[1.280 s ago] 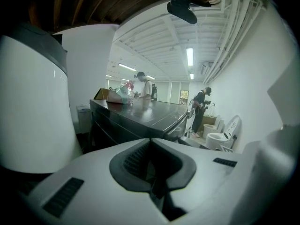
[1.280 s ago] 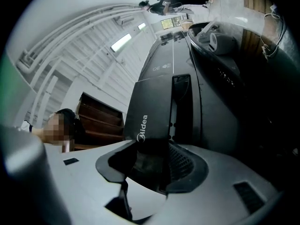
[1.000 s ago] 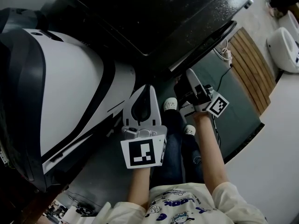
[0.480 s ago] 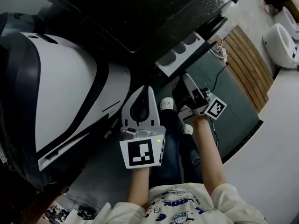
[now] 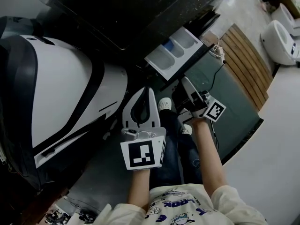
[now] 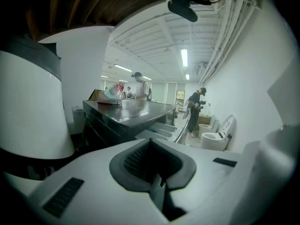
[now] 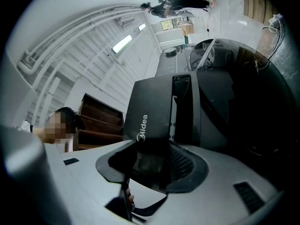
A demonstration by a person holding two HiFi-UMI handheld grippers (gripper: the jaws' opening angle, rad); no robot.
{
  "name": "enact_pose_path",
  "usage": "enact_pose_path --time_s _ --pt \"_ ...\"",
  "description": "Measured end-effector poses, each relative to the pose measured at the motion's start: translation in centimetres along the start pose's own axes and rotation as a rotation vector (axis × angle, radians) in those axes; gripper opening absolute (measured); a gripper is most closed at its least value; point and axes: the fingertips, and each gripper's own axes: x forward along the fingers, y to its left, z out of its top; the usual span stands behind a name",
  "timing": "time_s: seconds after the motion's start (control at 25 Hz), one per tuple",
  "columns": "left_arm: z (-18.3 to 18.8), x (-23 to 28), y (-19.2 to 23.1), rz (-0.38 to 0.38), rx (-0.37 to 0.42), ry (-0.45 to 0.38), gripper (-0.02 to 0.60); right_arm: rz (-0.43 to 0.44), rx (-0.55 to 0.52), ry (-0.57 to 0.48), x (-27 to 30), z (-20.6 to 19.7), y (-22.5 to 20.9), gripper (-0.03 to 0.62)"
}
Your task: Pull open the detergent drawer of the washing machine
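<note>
Head view: left gripper point(image 5: 148, 93) at centre, jaws together on nothing. At its 1 o'clock the drawer point(image 5: 174, 54) stands well out of the washer point(image 5: 140, 13), compartments showing. Right gripper point(image 5: 187, 84), at the drawer's 5 o'clock, is clamped on its dark front panel, as the right gripper view shows. Step, as judged: the pull, late. Next move: a straight draw along the slide, no twist. Pad contact is hidden from above, and the remaining travel is unclear.

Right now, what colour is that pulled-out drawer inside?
The detergent drawer is pale grey-white inside, with one bluish patch; the head view shows it best.
</note>
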Motion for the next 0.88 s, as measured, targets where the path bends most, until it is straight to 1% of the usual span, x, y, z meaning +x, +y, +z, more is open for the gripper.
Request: enact_pose_path --time_s 0.16,0.2,0.32,0.64,0.88 --pt "-0.5 -0.5 -0.9 -0.016 0.033 0.016 0.014 0.000 -0.004 -0.001 -1.0 0.1 0.4 0.210" --pt "-0.5 -0.7 -1.2 -0.016 0.031 0.014 0.014 0.000 -0.005 -0.001 -1.3 0.2 0.5 0.210" --pt "-0.1 -0.9 -1.8 -0.002 -0.015 -0.015 0.014 -0.001 -0.008 -0.002 -1.9 0.3 0.8 0.210" --pt "-0.7 -1.7 -2.9 -0.029 0.038 0.010 0.014 -0.007 -0.009 0.000 -3.1 0.3 1.4 0.210" --pt "-0.7 -2.0 -3.0 -0.022 0.036 0.016 0.014 -0.009 -0.011 -0.001 -3.7 0.4 1.7 0.210"
